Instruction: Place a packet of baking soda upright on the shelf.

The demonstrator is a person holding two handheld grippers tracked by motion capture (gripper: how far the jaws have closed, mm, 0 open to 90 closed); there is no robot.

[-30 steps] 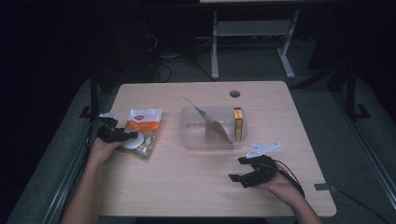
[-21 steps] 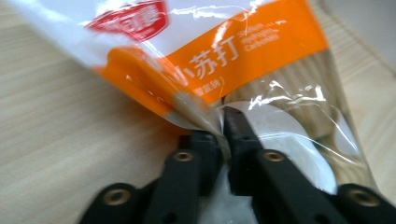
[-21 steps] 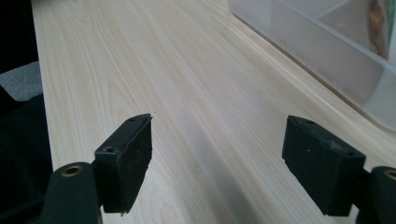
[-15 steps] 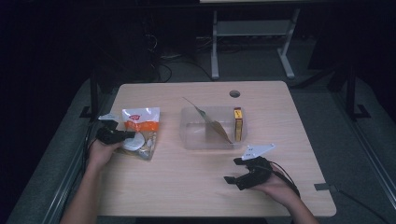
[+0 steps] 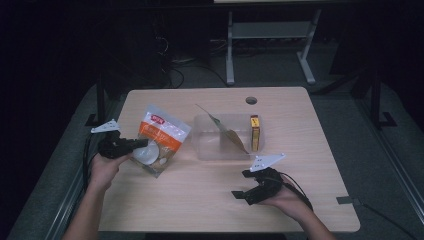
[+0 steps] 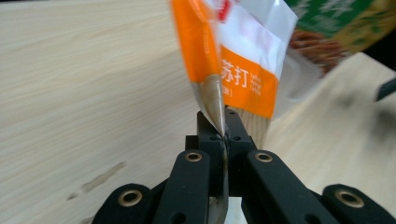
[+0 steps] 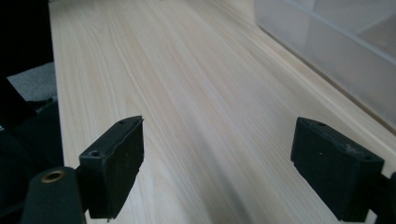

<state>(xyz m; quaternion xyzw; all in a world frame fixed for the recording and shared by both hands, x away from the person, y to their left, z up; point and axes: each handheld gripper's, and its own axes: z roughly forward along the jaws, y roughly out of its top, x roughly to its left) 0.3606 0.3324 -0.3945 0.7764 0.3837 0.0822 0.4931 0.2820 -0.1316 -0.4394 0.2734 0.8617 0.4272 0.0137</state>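
High view: left gripper (image 5: pixel 131 145) near left edge of desk (image 5: pixel 210 210), jaws clamped on edge of orange snack bag (image 5: pixel 161 140). Right gripper (image 5: pixel 248 193) near front edge, jaws wide apart, holding nothing.

Open claw (image 7: pixel 217 172) over table (image 7: pixel 187 93)

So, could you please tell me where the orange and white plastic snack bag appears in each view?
High view: orange and white plastic snack bag sits left of centre, pinched by the left hand-held gripper.
Left gripper view: the bag rises at top centre from the shut jaws.
Right gripper view: not in it.
Shared landmark: the clear plastic bin.
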